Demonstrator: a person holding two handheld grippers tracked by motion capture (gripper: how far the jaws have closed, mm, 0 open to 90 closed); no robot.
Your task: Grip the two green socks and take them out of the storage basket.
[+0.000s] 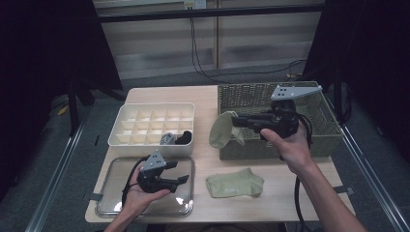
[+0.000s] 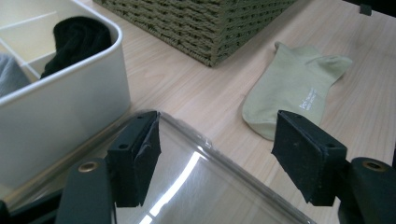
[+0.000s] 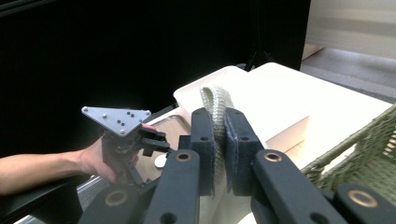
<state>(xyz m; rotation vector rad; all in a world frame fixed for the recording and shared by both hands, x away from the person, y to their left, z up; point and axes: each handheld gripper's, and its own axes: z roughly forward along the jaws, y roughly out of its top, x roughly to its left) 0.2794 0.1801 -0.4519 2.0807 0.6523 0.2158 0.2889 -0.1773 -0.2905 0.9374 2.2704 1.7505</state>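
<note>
Bench: light wooden bench (image 1: 270,181), seen from the high view, carrying all items listed below.
Right gripper: black two-finger right gripper (image 1: 238,121) with a grey three-cornered plate on top, held in the person's right hand (image 1: 290,145) above the front-left corner of the basket.
Right fingers: clenched on a pale olive-green sock (image 1: 221,129); in the right gripper view the fabric (image 3: 217,121) is pinched between the two pads and rises above them in a folded loop.
Held sock: hangs from the fingers, clear of the bench, against the left end of the basket.
Basket: rectangular olive-green woven basket (image 1: 319,140) at the right rear of the bench.
Second sock: matching pale olive-green sock (image 1: 235,183) lies flat on the bench in front of the basket; in the left gripper view (image 2: 299,88) it lies beyond the tray's edge.
Organiser: white plastic box divided into small compartments (image 1: 126,137), left of the basket; a grey item (image 1: 167,138) and a black item (image 1: 183,138) sit in adjacent front-row compartments.
Tray: clear shallow plastic tray (image 1: 186,203) just in front of the organiser.
Left gripper: black left gripper (image 1: 181,180) held in the left hand (image 1: 138,195) over the tray.
Left fingers: released, spread wide apart, nothing between them (image 2: 140,154).
</note>
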